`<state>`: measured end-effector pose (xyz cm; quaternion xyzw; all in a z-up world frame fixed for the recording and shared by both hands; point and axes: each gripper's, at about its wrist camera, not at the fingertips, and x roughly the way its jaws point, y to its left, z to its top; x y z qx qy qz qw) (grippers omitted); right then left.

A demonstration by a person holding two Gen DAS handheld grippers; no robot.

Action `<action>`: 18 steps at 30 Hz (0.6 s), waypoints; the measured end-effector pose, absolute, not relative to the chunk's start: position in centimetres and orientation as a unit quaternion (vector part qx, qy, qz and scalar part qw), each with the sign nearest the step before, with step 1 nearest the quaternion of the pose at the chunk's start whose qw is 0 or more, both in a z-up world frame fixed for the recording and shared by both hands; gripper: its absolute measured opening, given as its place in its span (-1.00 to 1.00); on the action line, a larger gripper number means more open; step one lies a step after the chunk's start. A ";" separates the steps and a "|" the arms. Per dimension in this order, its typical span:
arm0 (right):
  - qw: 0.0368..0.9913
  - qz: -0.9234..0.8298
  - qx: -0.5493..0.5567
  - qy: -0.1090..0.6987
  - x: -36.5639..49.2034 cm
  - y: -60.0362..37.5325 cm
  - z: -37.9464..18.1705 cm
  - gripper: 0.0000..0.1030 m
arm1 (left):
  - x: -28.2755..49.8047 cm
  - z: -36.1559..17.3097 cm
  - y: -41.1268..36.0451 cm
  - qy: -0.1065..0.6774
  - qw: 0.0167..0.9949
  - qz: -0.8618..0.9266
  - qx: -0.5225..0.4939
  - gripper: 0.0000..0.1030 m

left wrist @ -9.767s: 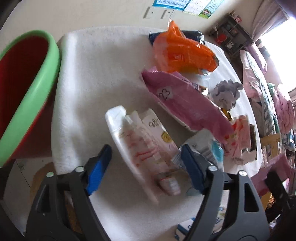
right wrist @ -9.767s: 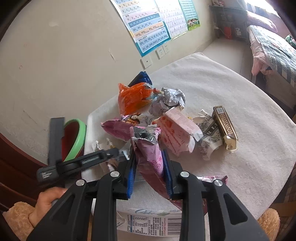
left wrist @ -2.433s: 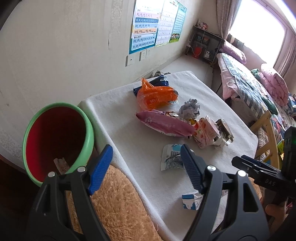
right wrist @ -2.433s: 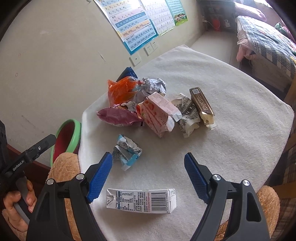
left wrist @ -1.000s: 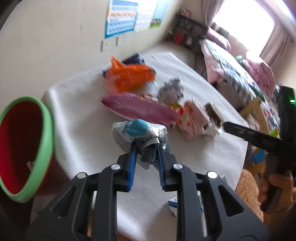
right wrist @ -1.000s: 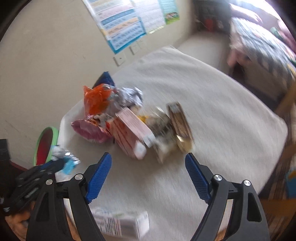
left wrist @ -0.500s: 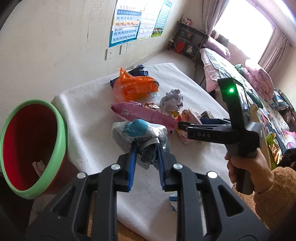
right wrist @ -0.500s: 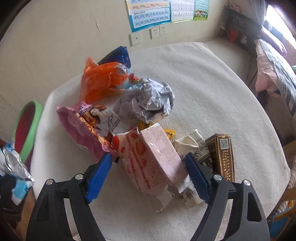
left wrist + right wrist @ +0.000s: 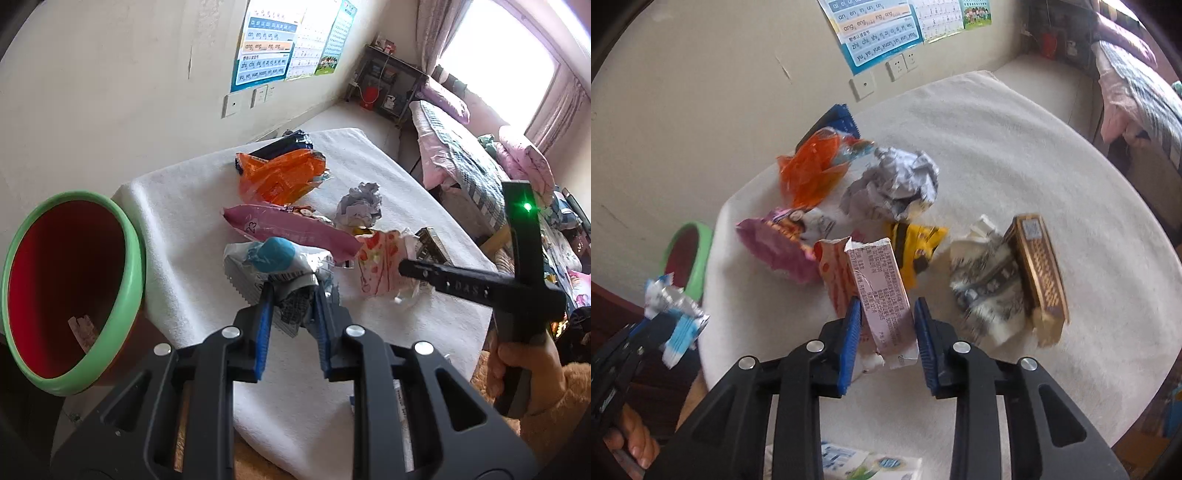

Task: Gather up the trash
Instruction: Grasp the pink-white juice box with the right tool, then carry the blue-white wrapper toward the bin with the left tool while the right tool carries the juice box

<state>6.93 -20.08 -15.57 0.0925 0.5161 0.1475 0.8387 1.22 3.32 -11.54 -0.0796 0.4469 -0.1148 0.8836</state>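
Observation:
My left gripper (image 9: 291, 295) is shut on a crumpled silver and blue wrapper (image 9: 273, 262) and holds it above the table's left part, beside the red bin with a green rim (image 9: 122, 295). The wrapper also shows in the right wrist view (image 9: 674, 317). My right gripper (image 9: 888, 314) has closed on a pink carton (image 9: 882, 288) in the trash pile, its pads against both sides. The carton also shows in the left wrist view (image 9: 380, 264).
On the white table cloth (image 9: 1015, 147) lie an orange bag (image 9: 812, 170), a pink wrapper (image 9: 775, 243), a crumpled paper ball (image 9: 894, 184), a yellow wrapper (image 9: 912, 247), a gold box (image 9: 1039, 273) and a white milk carton (image 9: 864, 465) at the near edge.
My right gripper has closed from wide open onto the pink carton. My left gripper has kept hold of the silver and blue wrapper near the bin.

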 end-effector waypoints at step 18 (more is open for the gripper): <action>0.829 0.158 0.178 0.506 7.8 -20.0 -16.1 -0.58 | 1.2 -11.3 2.8 0.443 0.888 -0.110 -0.060 -0.60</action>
